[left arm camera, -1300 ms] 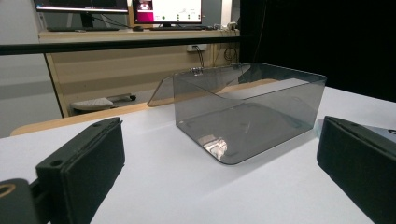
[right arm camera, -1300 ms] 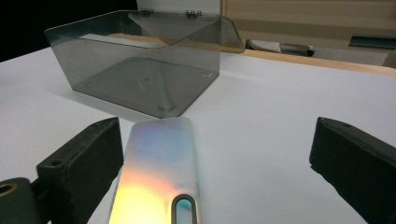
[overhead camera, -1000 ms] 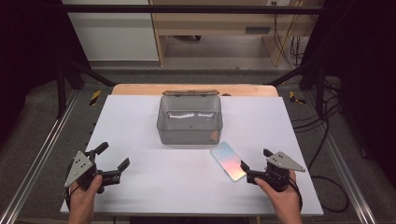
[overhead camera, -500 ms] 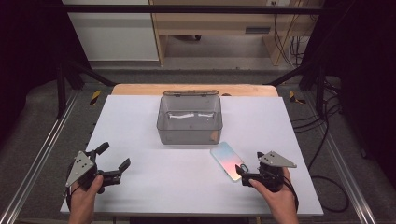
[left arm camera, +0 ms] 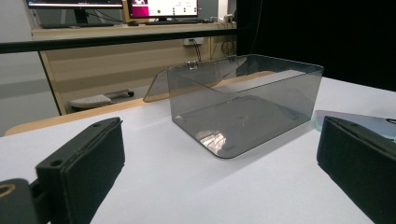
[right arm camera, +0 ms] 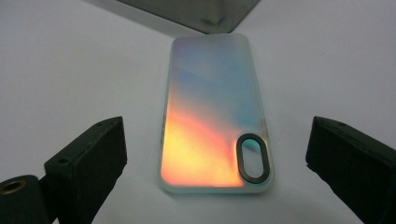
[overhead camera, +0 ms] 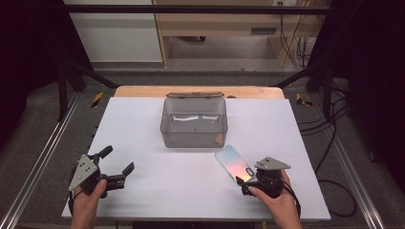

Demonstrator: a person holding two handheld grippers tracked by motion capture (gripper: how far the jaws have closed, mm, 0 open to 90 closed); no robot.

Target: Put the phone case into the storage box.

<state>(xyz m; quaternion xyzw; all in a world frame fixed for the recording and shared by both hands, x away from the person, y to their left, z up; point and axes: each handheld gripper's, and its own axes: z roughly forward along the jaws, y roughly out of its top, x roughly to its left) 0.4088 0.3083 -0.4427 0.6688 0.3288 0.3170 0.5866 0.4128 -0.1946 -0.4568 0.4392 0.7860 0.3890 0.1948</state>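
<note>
An iridescent phone case [overhead camera: 233,162] lies flat on the white table [overhead camera: 143,124], camera cut-out toward me. In the right gripper view the phone case [right arm camera: 210,93] runs lengthwise between my right gripper's [right arm camera: 215,135] wide-open jaws, and neither pad touches it. From the high view the right gripper [overhead camera: 242,186] sits at the case's near end. A clear grey box [overhead camera: 193,124] with its lid tipped back stands at the table's middle. My left gripper [overhead camera: 117,160] rests open at the near left, holding nothing. The left gripper [left arm camera: 219,154] faces the box [left arm camera: 243,102].
A wooden strip [overhead camera: 191,90] borders the table's far edge. Metal rails [overhead camera: 43,157] run along both sides, and cables [overhead camera: 334,143] trail on the floor at the right. The table's surface is bare between the two grippers.
My right gripper has shifted a little to the left, closer to the phone case's near end. The left gripper, the case and the box stay where they were.
</note>
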